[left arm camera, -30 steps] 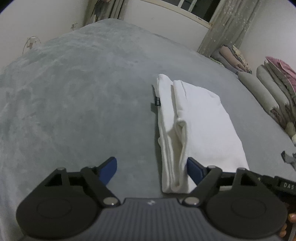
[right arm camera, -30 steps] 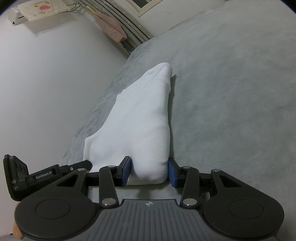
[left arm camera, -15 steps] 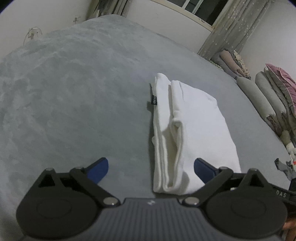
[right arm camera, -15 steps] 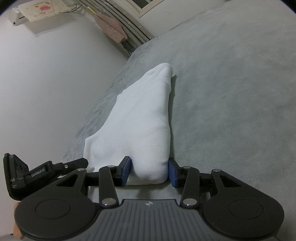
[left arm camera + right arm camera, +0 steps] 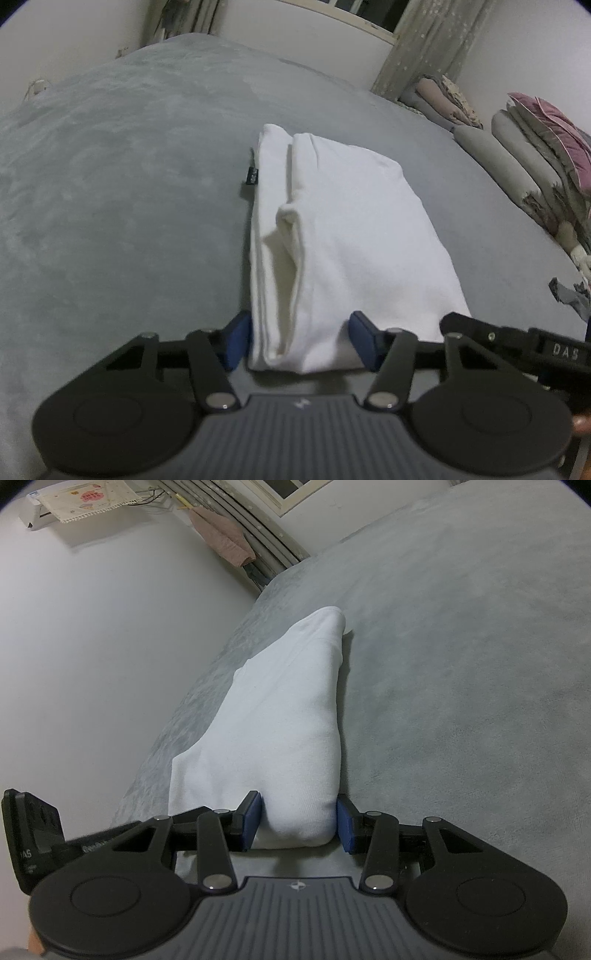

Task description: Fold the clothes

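Left wrist view: folded white garment (image 5: 343, 236) lying on grey bedspread (image 5: 122, 192), small black label (image 5: 252, 175) at its left edge. Left gripper (image 5: 301, 341), jaws just closing, blue pads at either side of the garment's near left corner, clamped on it. Stacked quilts (image 5: 532, 158) at far right.

Right wrist view: right gripper (image 5: 299, 823) pinching the white garment's (image 5: 280, 716) near right corner; the other gripper's body (image 5: 33, 838) low left.

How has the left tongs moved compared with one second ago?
Yes. The left tongs came forward and rightward onto the folded white garment lying on the grey bed cover, and its jaws have just been closing around the near end.
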### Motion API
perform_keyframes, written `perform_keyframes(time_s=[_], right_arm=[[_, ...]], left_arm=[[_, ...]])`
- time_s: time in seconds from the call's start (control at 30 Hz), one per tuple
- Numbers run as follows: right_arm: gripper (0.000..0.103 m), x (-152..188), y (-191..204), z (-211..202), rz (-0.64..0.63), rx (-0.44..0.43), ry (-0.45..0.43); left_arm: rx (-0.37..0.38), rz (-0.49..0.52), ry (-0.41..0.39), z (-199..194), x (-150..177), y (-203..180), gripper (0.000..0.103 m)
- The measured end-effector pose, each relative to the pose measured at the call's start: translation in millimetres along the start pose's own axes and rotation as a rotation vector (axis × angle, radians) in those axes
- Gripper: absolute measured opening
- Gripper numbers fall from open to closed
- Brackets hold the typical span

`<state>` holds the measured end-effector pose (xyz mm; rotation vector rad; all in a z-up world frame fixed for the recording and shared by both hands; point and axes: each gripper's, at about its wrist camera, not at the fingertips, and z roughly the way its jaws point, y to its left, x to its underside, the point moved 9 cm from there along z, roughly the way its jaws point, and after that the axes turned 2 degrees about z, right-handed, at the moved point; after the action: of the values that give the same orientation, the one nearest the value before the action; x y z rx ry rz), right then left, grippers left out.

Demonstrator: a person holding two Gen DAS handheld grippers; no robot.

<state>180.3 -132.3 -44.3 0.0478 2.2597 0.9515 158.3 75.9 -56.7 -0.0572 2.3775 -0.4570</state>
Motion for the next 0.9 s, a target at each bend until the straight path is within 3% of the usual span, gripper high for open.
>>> perform_keyframes(time_s=[0.07, 0.13, 0.2, 0.37, 0.53, 0.73, 0.83, 0.9], right_arm=[[0.043, 0.3, 1.0, -0.3, 0.002, 0.002, -0.006], [0.042, 0.5, 2.3, -0.5, 0.001, 0.010, -0.012], [0.040, 0.1, 3.1, -0.9, 0.006, 0.018, -0.016], [0.036, -3.6, 5.0, -6.4, 0.040, 0.015, 0.004], [0.035, 0.9, 14.2, -32.8, 0.050, 0.039, 0.080], [0.035, 37.8, 15.6, -96.0, 0.079, 0.043, 0.154], [0.035, 69.6, 15.9, -129.0, 0.067, 0.042, 0.193], [0.035, 90.1, 12.9, -140.9, 0.045, 0.049, 0.203]], left_arm=[[0.022, -0.048, -0.003, 0.2, -0.5, 4.3, 0.037], [0.066, -0.128, -0.005, 1.2, -0.9, 12.4, 0.019], [0.097, -0.189, -0.001, 1.4, -1.5, 17.9, 0.014], [0.108, -0.253, 0.016, -4.8, -0.9, 14.6, 0.011], [0.096, -0.275, 0.070, -30.4, 12.1, -2.6, 0.011], [0.112, -0.276, 0.125, -90.1, 70.9, -32.3, 0.011], [0.100, -0.228, 0.141, -113.1, 110.1, -42.1, 0.012], [0.077, -0.136, 0.126, -116.0, 125.7, -48.7, 0.015]])
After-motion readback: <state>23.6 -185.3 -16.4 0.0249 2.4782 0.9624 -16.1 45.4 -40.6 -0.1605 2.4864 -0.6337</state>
